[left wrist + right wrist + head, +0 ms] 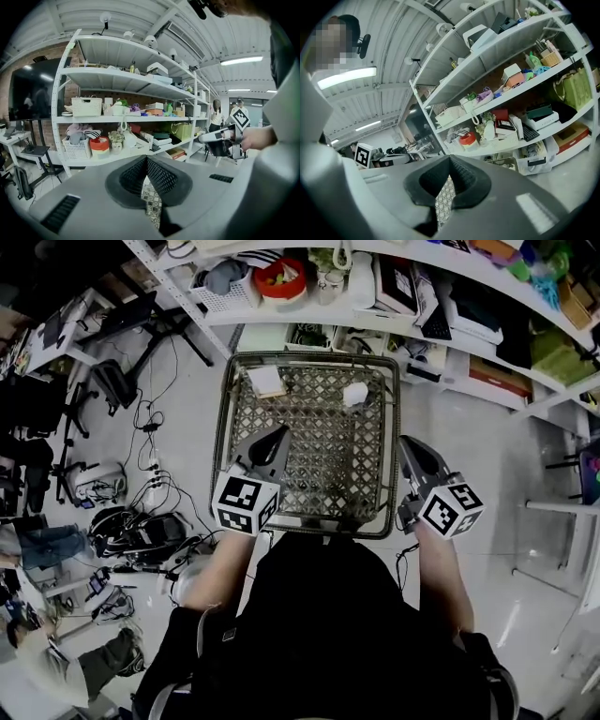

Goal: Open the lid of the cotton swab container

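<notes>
Nearest us is the person's dark top (319, 615), with a bare forearm reaching forward on each side to the marker cubes. The left claw (277, 433) hangs over the near left part of the mesh surface (319, 470). In the left gripper view, the left claw (146, 160) has its jaws pressed together with nothing between them, and only the mesh pattern shows below. The right claw (405, 442) sits at the near right rim of the same surface. Its own view shows the right claw (450, 159) likewise closed and empty.

Far across the mesh, toward the right corner, lies a small white thing that we take for the cotton swab container (354, 393), though it is too small to be sure or to make out its lid. It lies well ahead of both claws, touched by neither, and somewhat nearer the right claw's side. A flat pale box (267, 381) rests at the far left of the mesh, ahead of the left claw. Beyond the surface stands white shelving (309, 310) crowded with baskets and boxes.
</notes>
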A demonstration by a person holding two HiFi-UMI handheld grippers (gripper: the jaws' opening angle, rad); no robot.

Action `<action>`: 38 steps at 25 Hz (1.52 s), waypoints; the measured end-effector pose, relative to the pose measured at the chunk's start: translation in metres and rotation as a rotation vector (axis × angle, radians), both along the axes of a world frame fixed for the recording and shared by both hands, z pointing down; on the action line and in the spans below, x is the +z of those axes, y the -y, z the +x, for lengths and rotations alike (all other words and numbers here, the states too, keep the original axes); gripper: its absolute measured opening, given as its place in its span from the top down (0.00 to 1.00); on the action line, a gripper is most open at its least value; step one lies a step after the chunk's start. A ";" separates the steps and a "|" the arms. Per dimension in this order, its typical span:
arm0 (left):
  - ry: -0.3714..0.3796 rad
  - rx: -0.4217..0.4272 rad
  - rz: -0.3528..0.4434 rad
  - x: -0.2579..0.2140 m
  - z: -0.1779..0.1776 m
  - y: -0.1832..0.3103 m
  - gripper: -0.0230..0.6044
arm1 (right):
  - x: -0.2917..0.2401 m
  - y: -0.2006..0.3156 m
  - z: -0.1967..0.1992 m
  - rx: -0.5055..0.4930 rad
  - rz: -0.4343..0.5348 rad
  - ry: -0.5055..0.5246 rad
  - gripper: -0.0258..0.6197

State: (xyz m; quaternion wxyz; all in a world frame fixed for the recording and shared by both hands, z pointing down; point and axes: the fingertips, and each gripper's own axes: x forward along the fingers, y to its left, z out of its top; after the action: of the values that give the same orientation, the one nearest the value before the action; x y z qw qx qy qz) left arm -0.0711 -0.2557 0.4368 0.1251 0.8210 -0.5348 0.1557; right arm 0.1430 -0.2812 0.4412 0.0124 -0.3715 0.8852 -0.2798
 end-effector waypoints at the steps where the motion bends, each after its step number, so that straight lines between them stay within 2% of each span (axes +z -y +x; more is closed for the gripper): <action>1: -0.002 0.006 -0.003 0.003 -0.002 0.003 0.98 | 0.000 0.004 -0.004 0.005 0.002 0.001 0.94; 15: -0.016 0.137 -0.025 0.057 0.000 0.066 0.98 | 0.031 0.033 -0.029 0.053 -0.055 -0.058 0.95; 19: -0.023 0.177 -0.051 0.079 0.012 0.081 0.98 | 0.041 0.033 -0.025 0.066 -0.079 -0.073 0.94; 25: -0.003 0.281 -0.089 0.127 0.043 0.102 0.98 | 0.064 0.039 -0.019 0.082 -0.122 -0.104 0.94; 30: 0.004 0.349 -0.095 0.171 0.066 0.129 0.83 | 0.088 0.050 -0.020 0.078 -0.145 -0.105 0.94; 35: 0.011 0.386 -0.109 0.211 0.078 0.145 0.71 | 0.113 0.054 -0.016 0.087 -0.186 -0.107 0.94; 38: 0.010 0.403 -0.132 0.240 0.084 0.154 0.60 | 0.127 0.054 -0.013 0.098 -0.209 -0.104 0.94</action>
State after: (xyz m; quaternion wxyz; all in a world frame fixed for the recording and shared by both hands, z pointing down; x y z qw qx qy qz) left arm 0.0133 -0.4099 0.6765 0.1425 0.9005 -0.3492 0.2165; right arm 0.1295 -0.3357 0.5687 -0.0585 -0.4275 0.8314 -0.3502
